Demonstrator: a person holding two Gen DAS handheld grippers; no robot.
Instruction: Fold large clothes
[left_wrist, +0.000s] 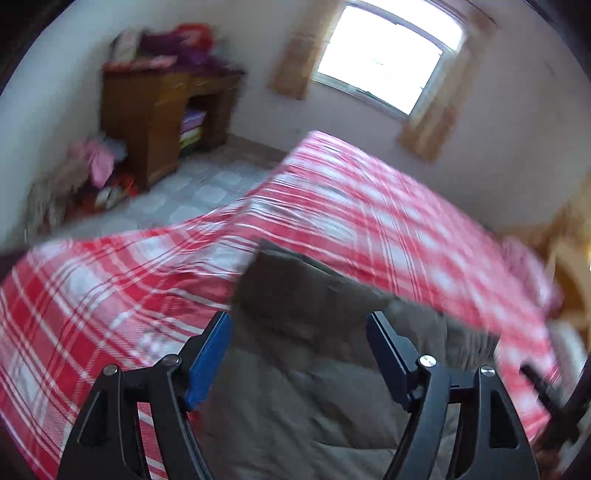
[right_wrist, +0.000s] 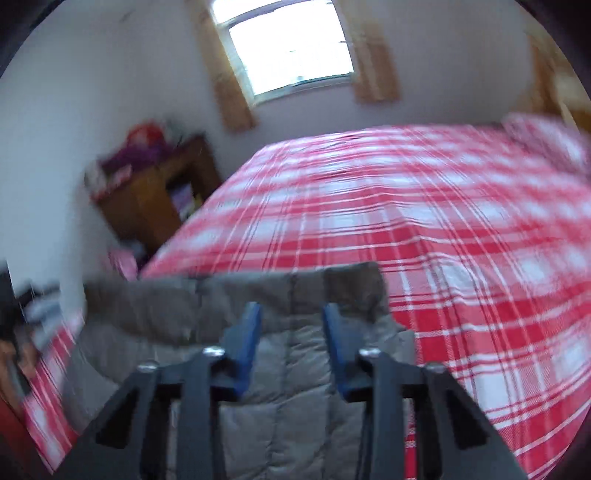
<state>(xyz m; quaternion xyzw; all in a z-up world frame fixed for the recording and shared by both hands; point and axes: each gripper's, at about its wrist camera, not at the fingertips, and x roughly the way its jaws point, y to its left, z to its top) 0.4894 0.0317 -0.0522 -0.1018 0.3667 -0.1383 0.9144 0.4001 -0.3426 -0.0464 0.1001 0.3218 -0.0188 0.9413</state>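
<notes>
A grey quilted padded garment (left_wrist: 317, 369) lies on a bed with a red and white plaid sheet (left_wrist: 110, 295). My left gripper (left_wrist: 299, 328) hovers over the garment with its jaws wide apart and nothing between them. In the right wrist view the same garment (right_wrist: 288, 369) lies at the near edge of the bed, its far edge (right_wrist: 236, 288) running straight across. My right gripper (right_wrist: 291, 317) is open over it, with grey fabric showing in the gap between the blue pads (right_wrist: 251, 332). Both views are motion-blurred.
The plaid sheet (right_wrist: 443, 240) covers the bed. A wooden cabinet (left_wrist: 159, 118) with piled clothes on top stands by the far wall, with more clothes on the tiled floor (left_wrist: 207, 192) beside it. A window (left_wrist: 384, 55) with curtains is behind the bed.
</notes>
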